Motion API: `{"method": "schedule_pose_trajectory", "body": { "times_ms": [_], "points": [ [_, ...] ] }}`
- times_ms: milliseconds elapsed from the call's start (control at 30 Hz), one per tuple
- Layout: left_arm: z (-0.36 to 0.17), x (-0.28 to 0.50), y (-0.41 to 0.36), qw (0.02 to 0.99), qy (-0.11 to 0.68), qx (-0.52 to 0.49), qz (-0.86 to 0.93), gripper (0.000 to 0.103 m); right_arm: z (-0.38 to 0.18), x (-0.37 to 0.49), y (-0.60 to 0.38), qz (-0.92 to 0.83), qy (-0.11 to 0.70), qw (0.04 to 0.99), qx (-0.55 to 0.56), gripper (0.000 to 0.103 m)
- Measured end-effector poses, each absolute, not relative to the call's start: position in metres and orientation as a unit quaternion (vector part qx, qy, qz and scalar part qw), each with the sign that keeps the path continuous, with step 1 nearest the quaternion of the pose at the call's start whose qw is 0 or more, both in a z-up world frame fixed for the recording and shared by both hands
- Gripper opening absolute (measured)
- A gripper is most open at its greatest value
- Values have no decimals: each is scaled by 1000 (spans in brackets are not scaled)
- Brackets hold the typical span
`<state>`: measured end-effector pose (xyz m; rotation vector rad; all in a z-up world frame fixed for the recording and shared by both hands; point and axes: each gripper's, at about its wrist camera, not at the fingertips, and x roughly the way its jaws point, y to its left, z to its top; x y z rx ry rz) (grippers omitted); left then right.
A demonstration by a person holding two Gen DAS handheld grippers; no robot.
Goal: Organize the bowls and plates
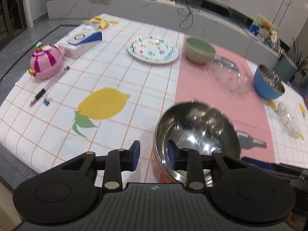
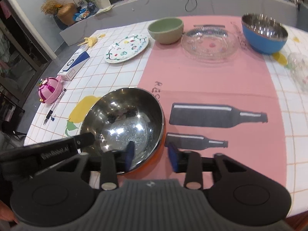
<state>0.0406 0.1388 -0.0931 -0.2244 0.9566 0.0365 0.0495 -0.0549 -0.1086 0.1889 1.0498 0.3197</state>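
2 grippers straddle the rim of the steel bowl at the table's near edge, on opposite sides. The left gripper and right gripper both stand parted, pads off the metal, so the bowl looks released to rest here. Only the right view shows its orange outside and the other gripper's finger over the rim.
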Motion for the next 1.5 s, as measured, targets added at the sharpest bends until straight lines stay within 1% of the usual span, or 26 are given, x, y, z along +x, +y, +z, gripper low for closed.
{"method": "schedule_pose_trajectory", "body": {
  "times_ms": [33,67,133,167,233,300,367,467,600,767,833,867,900,967,1100,1367,1467,1500],
  "points": [
    [-87,39,140,886,450,-110,17,42,-106,48,-56,154,494,851,87,43],
    [-81,38,140,892,439,-109,16,47,-104,47,-58,155,488,854,86,49],
    [-66,36,135,907,411,-90,15,52,-97,44,-63,159,469,865,83,50],
    [-58,35,129,915,396,-75,14,55,-93,42,-65,159,459,871,79,52],
    [-46,37,116,926,375,-46,7,59,-85,40,-71,153,438,883,70,58],
    [-37,42,100,931,365,-25,-7,60,-78,40,-80,145,423,892,66,64],
    [-30,47,82,934,357,-13,-28,63,-70,41,-91,138,410,899,65,67],
    [-27,58,55,932,356,-3,-61,67,-62,45,-112,106,399,909,53,67],
    [-31,77,24,926,369,0,-82,68,-63,57,-143,36,404,914,30,67],
    [-42,95,-14,918,382,16,-108,69,-74,69,-175,-51,408,910,-58,67],
    [-45,101,-30,915,385,29,-118,69,-78,75,-193,-66,414,906,-59,68],
    [-46,105,-38,914,386,36,-121,69,-80,80,-203,-72,418,904,-52,68],
    [-47,108,-45,914,385,40,-124,69,-82,84,-210,-76,422,902,-44,75],
    [-48,116,-57,913,383,46,-130,69,-84,92,-227,-82,424,902,-20,80],
    [-50,141,-75,914,381,31,-136,69,-86,116,-256,-82,428,900,32,80],
    [-59,210,-99,915,377,-67,-123,67,-82,182,-296,-94,410,896,144,80],
    [-70,234,-103,913,384,-91,-106,61,-88,206,-307,-92,408,888,193,72],
    [-74,241,-103,911,387,-98,-101,60,-91,214,-311,-91,407,885,208,70]
  ]
}}
